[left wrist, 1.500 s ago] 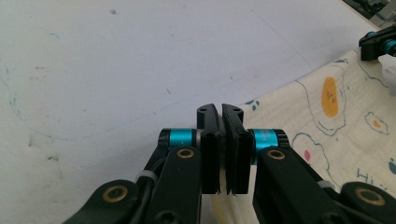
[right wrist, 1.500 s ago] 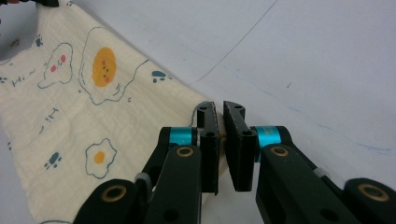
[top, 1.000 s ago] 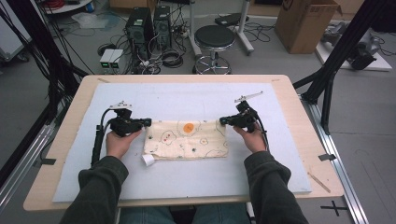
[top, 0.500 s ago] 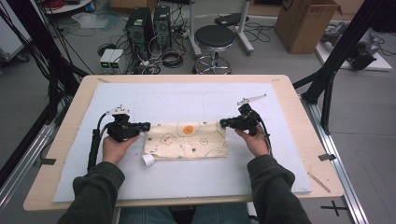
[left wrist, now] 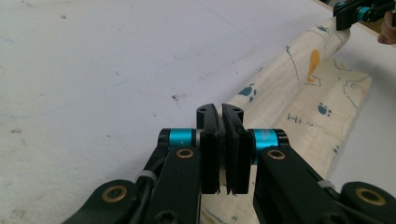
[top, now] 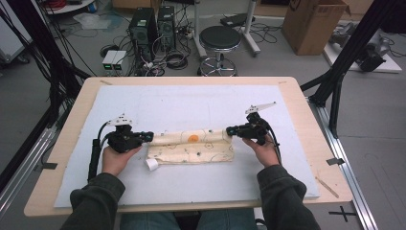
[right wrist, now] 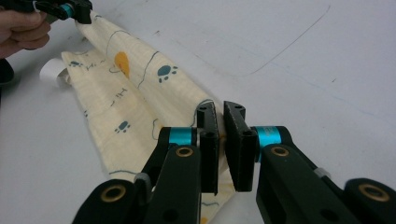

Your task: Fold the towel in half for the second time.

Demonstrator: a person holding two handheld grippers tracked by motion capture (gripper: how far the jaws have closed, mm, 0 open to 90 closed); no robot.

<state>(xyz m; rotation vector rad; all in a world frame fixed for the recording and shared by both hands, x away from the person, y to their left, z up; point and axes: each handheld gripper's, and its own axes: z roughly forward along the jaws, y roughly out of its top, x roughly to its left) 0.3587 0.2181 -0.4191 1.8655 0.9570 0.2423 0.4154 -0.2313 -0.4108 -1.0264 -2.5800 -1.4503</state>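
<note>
Cables, computer towers and a black stool (top: 219,38) crowd the floor at the top of the high view, behind a wooden desk (top: 306,115) covered with a white sheet. At the middle of that view lies a cream cloth (top: 191,146) printed with paw marks and an orange spot, already folded into a long narrow band running left to right. A small white tag (top: 151,164) sticks out at its lower left corner.

The left claw (top: 147,136) pinches the band's left end; in the left gripper view its jaws stand nearly together, with a thin edge of fabric between them. The right claw (top: 231,130) grips the right end, and in the right gripper view (right wrist: 219,122) the jaws are narrow around the fold's edge.

My guess is that the folding is well along: the far edge has been brought over and sits as a raised ridge along the top of the band. What seems left is to lay that ridge flat, let go, and perhaps fold the band across its length.
</note>
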